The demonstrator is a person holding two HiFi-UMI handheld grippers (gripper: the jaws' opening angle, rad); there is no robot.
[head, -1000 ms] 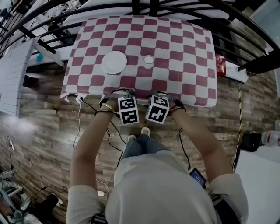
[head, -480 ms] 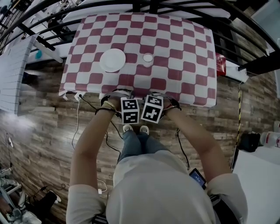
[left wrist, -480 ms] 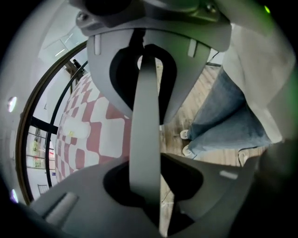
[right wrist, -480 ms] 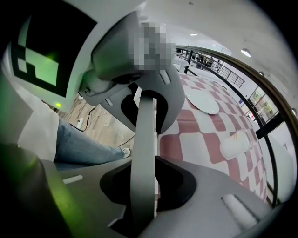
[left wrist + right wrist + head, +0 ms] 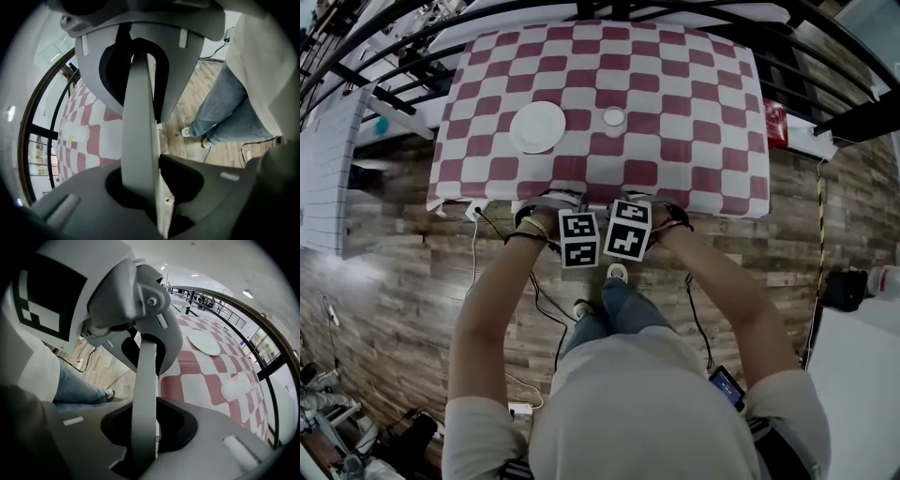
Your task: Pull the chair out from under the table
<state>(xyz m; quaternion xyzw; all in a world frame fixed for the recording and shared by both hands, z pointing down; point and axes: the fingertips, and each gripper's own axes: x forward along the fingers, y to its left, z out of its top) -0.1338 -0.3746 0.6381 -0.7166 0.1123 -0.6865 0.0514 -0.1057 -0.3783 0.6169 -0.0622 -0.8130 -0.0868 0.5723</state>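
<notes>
The chair is tucked under the checked table (image 5: 675, 141), and only the grey top rail of its back (image 5: 138, 140) shows. That rail runs straight between the jaws of my left gripper (image 5: 140, 136), which are closing with their pads against it. My right gripper (image 5: 145, 390) is shut on the same rail (image 5: 144, 404). In the head view both grippers sit side by side at the table's near edge, the left gripper (image 5: 578, 239) next to the right gripper (image 5: 627, 230). Their fingertips are hidden under the marker cubes.
A white plate (image 5: 537, 127) and a small cup (image 5: 613, 117) stand on the tablecloth. Black railings curve round behind the table. Cables (image 5: 546, 300) trail over the wooden floor beside the person's shoes (image 5: 617, 273). A red pack (image 5: 775, 125) lies at the table's right.
The two marker cubes have drawn a little closer together at the table edge. The person's feet have shifted, one stepping back.
</notes>
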